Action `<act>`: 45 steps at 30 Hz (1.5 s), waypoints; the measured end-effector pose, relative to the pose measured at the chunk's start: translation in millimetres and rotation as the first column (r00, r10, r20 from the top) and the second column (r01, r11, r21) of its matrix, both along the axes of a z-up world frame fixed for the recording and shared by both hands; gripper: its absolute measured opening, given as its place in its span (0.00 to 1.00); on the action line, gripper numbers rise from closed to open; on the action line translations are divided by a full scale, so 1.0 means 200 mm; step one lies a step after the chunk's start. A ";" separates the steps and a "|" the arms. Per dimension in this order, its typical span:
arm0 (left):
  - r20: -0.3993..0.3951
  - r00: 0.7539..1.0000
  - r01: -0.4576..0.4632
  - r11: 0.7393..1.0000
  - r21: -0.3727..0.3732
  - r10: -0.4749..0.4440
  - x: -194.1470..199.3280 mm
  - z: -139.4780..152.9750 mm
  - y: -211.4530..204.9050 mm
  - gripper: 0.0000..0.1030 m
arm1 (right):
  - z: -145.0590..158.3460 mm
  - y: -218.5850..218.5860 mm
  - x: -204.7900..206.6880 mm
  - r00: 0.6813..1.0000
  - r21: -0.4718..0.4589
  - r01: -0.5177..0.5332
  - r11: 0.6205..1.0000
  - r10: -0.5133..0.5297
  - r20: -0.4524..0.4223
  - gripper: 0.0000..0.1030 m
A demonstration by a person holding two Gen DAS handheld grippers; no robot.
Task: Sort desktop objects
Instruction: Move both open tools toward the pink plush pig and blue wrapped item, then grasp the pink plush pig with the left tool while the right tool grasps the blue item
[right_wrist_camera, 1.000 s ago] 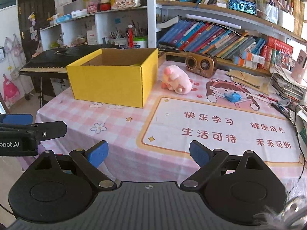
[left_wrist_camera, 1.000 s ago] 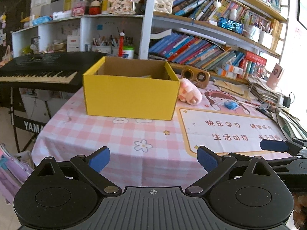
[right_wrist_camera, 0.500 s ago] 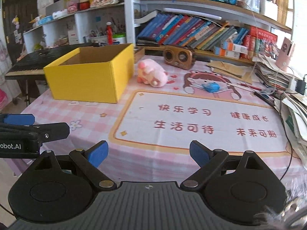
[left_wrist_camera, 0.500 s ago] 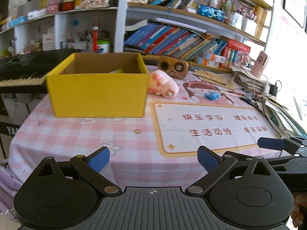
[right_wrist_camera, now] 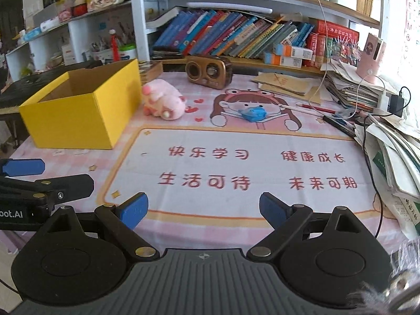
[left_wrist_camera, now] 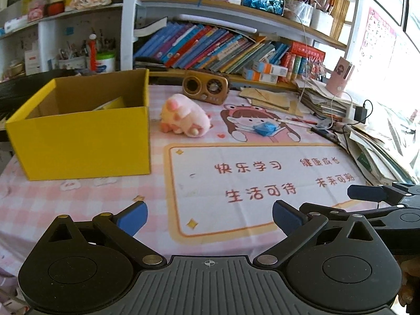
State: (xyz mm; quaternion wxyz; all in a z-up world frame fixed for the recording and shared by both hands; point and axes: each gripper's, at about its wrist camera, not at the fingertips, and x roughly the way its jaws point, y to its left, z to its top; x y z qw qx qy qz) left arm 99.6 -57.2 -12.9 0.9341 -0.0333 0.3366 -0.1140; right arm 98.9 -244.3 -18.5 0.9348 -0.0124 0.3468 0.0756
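L gripper [left_wrist_camera: 208, 214] is held low over the near edge of the table [left_wrist_camera: 78, 197], jaws spread wide, nothing between the blue pads [left_wrist_camera: 132, 216]. R gripper [right_wrist_camera: 203, 208] is held alongside, same config: spread, empty, aimed at the printed mat [right_wrist_camera: 236, 168]. No contact w/ anything yet, so the step is judged as approach, sorting barely started. Beyond the mat: pink plush toy [left_wrist_camera: 185, 118] lies on its side just right of the yellow box [left_wrist_camera: 81, 141], close to its wall but contact can't be confirmed. Blue crumpled item [right_wrist_camera: 253, 113] sits on the cartoon print, well apart from the box. Wooden speaker [right_wrist_camera: 208, 72] stands behind both, near the shelf. Pens [right_wrist_camera: 315, 109] and a cable [right_wrist_camera: 367, 141] are spread by the paper stacks [right_wrist_camera: 393, 152] at the right edge. Something pale is seen inside the box, id unclear. Risks: plush is soft and rounded, so a shallow pinch could slip off; a grab from the left could shove the box wall. Blue item is small and low, so pads may scrape the cloth and drag it. A reach toward the pens could snag the cable or topple papers. Both grippers are close together, so a clash is possible if one target is shared.
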 end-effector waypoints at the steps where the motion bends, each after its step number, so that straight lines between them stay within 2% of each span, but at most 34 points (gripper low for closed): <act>1: -0.004 1.000 0.002 1.000 -0.002 -0.002 0.02 0.00 -0.01 1.00 | 0.00 -0.01 0.02 1.000 -0.002 0.001 1.000 -0.001 -0.003 0.89; 15: -0.031 1.000 -0.002 1.000 -0.005 0.002 0.33 -0.03 -0.21 1.00 | -0.03 -0.23 0.34 1.000 -0.001 0.002 1.000 -0.002 -0.028 0.89; 27: -0.021 0.991 -0.134 0.990 0.052 0.136 0.62 -0.02 -0.32 1.00 | -0.09 -0.36 0.66 0.998 0.027 -0.031 0.999 0.033 -0.050 0.89; 30: -0.022 0.985 -0.169 0.985 0.044 0.170 0.71 -0.03 -0.33 1.00 | -0.11 -0.38 0.76 0.998 0.020 -0.044 0.999 0.045 -0.040 0.88; 34: -0.030 0.976 -0.215 0.976 0.032 0.215 0.83 -0.06 -0.35 0.99 | -0.13 -0.40 0.92 0.999 0.024 -0.047 0.999 0.048 -0.013 0.86; 39: -0.040 0.959 -0.278 0.959 0.054 0.280 0.98 -0.11 -0.38 0.99 | -0.16 -0.42 1.10 0.997 0.014 -0.076 0.997 0.076 0.002 0.85; 45: -0.073 0.913 -0.398 0.915 0.063 0.402 1.15 -0.18 -0.34 0.98 | -0.24 -0.40 1.26 0.993 -0.002 -0.116 0.993 0.116 -0.026 0.83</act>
